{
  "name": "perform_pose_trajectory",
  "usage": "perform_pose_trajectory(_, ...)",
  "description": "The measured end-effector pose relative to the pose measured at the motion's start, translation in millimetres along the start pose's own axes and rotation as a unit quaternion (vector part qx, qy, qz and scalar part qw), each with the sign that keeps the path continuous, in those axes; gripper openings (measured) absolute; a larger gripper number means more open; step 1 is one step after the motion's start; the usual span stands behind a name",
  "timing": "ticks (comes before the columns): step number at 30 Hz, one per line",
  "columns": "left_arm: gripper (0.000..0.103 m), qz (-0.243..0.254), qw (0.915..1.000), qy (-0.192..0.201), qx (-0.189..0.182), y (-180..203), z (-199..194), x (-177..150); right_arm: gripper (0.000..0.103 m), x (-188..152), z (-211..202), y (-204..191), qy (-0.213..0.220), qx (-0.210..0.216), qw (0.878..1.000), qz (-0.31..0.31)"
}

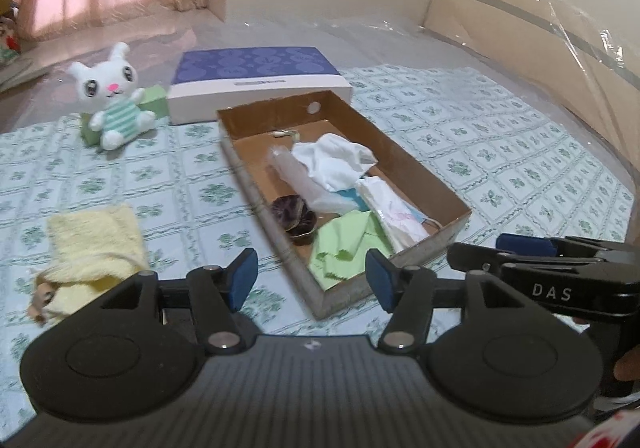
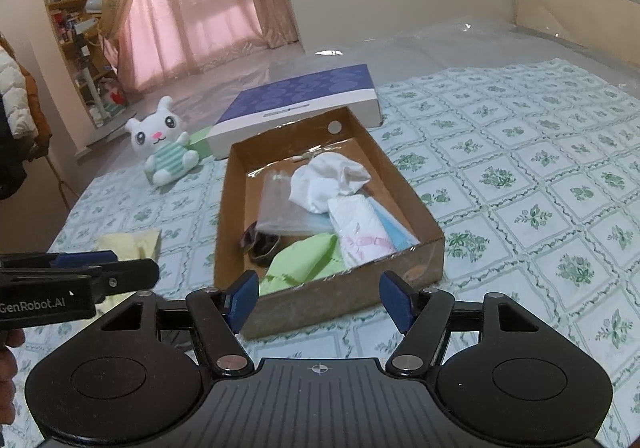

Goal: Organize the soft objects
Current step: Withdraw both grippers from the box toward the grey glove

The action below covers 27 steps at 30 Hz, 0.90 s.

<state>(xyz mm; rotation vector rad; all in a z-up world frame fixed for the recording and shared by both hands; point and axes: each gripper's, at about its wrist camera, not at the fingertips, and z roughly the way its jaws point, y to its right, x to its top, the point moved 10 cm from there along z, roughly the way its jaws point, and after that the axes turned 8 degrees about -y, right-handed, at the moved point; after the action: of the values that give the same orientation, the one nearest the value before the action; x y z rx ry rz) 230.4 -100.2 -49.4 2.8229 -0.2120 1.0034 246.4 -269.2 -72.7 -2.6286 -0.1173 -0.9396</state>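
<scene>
Remaining: yellow towel [image 1: 96,244] and plush bunny [image 1: 112,104] lay outside the box [image 1: 436,184].
Claws: left claw [image 1: 312,276] and right claw [image 2: 320,300] both gaped, empty.

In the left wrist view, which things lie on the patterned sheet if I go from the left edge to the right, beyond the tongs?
Yellow towel → white plush rabbit → purple-lidded box → open cardboard box holding cloths → right tongs, entering from the right edge.
</scene>
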Motion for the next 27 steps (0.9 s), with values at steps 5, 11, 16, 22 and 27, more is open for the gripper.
perform_pose_trajectory(5, 0.057, -0.01, 0.9999, 0.002, 0.005, -7.1, -21.5, -16.6, 0.067, -14.4, -10.1, -11.2, -0.008, 0.005, 1.0, -0.005)
perform_pose_trajectory(11, 0.058, -0.013, 0.9999, 0.006, 0.009, -12.1, -43.5, -37.2, 0.068, -30.6, -22.2, -24.7, -0.012, 0.011, 1.0, -0.008)
perform_pose_trajectory(16, 0.061, -0.014, 0.9998, 0.007, 0.013, -15.4, -58.2, -52.9, 0.068, -42.6, -32.0, -35.4, -0.02, 0.023, 1.0, -0.001)
perform_pose_trajectory(22, 0.065, -0.018, 0.9996, 0.012, 0.02, -21.4, -73.8, -66.5, 0.068, -57.5, -35.9, -46.0, -0.042, 0.056, 0.997, 0.032)
perform_pose_trajectory(27, 0.065, -0.025, 0.9991, 0.012, 0.033, -30.8, -82.2, -76.6, 0.069, -64.3, -38.7, -53.5, -0.049, 0.086, 0.994, 0.049)
